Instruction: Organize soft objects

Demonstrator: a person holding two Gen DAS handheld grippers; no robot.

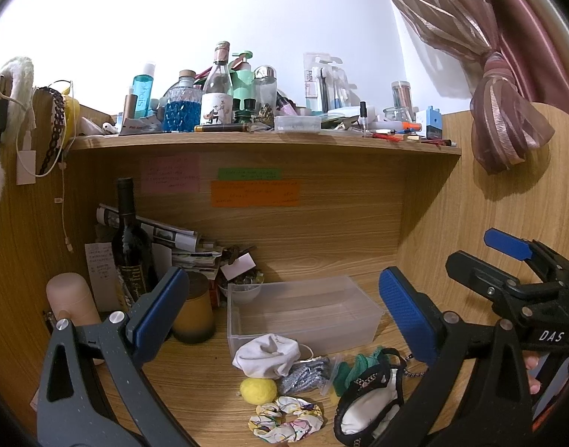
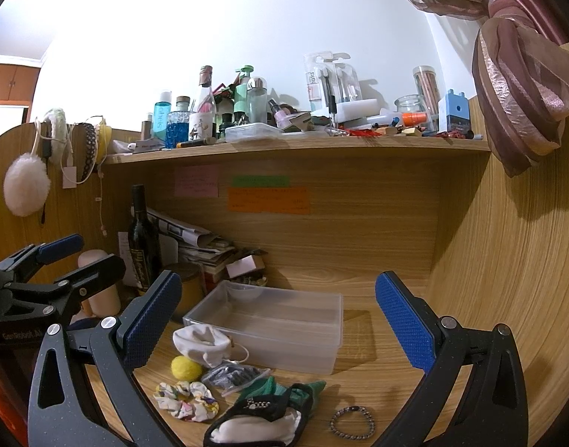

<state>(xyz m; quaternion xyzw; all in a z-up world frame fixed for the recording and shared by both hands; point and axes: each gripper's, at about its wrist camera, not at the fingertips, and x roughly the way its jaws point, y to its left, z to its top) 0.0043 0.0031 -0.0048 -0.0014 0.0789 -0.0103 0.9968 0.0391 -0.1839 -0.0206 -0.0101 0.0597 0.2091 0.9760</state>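
Observation:
A clear plastic bin (image 1: 303, 309) (image 2: 269, 326) stands empty on the wooden desk. In front of it lie soft items: a white cloth pouch (image 1: 267, 355) (image 2: 204, 342), a yellow felt ball (image 1: 258, 391) (image 2: 186, 367), a floral scrunchie (image 1: 286, 419) (image 2: 185, 400), a green cloth (image 1: 353, 368) (image 2: 280, 389) and a black-edged white mask (image 1: 370, 406) (image 2: 254, 422). My left gripper (image 1: 284, 313) (image 2: 57, 257) is open and empty above them. My right gripper (image 2: 280, 324) (image 1: 504, 257) is open and empty, to the right of the left one.
A bag of small beads (image 1: 306, 372) (image 2: 234, 374) and a bead bracelet (image 2: 353, 422) lie among the soft items. A wine bottle (image 1: 129, 242), papers, a brown jar (image 1: 195, 309) and a small bowl stand at the back left. A cluttered shelf (image 1: 265, 141) overhangs.

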